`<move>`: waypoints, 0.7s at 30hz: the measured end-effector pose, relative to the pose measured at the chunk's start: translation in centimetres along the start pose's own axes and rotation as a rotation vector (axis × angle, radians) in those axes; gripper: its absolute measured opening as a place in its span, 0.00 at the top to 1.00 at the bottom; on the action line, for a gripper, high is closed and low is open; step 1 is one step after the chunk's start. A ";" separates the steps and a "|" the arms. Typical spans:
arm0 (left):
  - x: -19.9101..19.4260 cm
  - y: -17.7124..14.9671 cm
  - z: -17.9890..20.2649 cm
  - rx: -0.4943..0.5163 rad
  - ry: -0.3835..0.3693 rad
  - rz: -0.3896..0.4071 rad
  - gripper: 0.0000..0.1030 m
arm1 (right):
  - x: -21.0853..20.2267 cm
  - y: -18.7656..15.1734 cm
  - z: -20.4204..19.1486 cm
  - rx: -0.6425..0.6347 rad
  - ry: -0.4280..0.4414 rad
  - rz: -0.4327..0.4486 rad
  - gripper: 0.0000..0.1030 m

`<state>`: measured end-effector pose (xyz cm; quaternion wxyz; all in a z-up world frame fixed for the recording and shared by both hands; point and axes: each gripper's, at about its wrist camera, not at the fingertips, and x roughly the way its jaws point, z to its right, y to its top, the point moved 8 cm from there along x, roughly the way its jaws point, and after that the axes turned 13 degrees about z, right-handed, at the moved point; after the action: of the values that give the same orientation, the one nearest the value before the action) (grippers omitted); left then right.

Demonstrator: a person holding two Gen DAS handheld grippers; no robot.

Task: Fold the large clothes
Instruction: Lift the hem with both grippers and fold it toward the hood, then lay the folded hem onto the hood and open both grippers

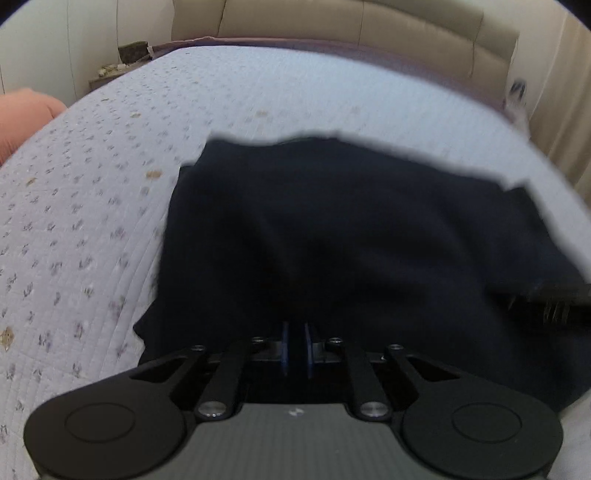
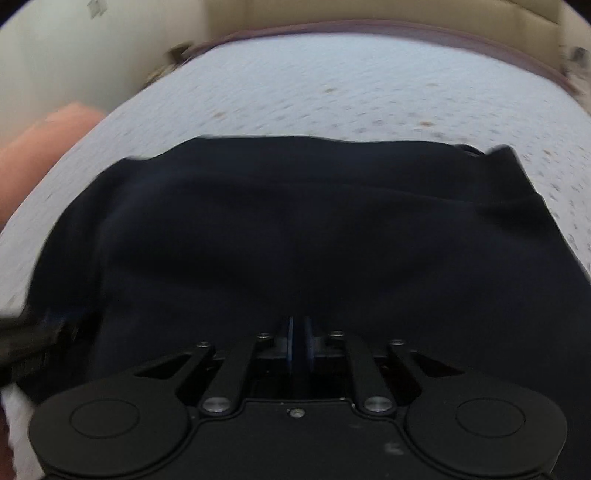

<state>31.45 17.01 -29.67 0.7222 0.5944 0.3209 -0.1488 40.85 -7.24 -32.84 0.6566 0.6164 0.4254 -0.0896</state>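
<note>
Left tool and right tool pinched narrow on near hem of dark garment over bed. Risk: thin bite slipping, uneven pull skewing fold.

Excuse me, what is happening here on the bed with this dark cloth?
A person is folding a large dark navy garment on a bed covered by a white quilted bedspread with small flowers. The person holds a gripper in each hand. The left gripper and the right gripper are both closed on the near edge of the cloth, side by side. Most of the garment lies spread ahead of them on the bed, somewhat wrinkled. A beige headboard stands at the far end.
</note>
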 end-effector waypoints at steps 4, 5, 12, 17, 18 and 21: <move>-0.7 1.1 -0.8 -0.051 -0.017 -0.013 0.90 | 0.2 0.8 1.3 0.128 -0.002 -0.054 1.00; -1.4 1.4 -1.2 -0.049 -0.002 -0.005 0.90 | -0.4 1.2 1.5 0.141 -0.002 -0.065 1.00; -8.7 -1.2 -4.7 -0.116 0.057 -0.006 0.83 | -6.8 3.1 -2.6 0.061 0.054 0.042 0.82; -11.6 -4.9 -5.3 -0.279 0.033 -0.054 0.77 | -2.1 -1.5 -3.7 -0.006 -0.004 -0.012 0.75; -11.7 -5.6 -5.3 -0.311 0.027 -0.062 0.71 | -2.2 -1.3 -3.8 -0.008 -0.009 -0.016 0.75; -11.2 -6.8 -4.9 -0.401 0.005 -0.068 0.52 | -2.4 -1.0 -3.8 0.006 -0.006 -0.034 0.75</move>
<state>17.54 18.14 -28.12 0.8199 0.4277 0.3659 -0.1046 37.03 -5.10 -31.48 0.6545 0.6108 0.4333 -0.1038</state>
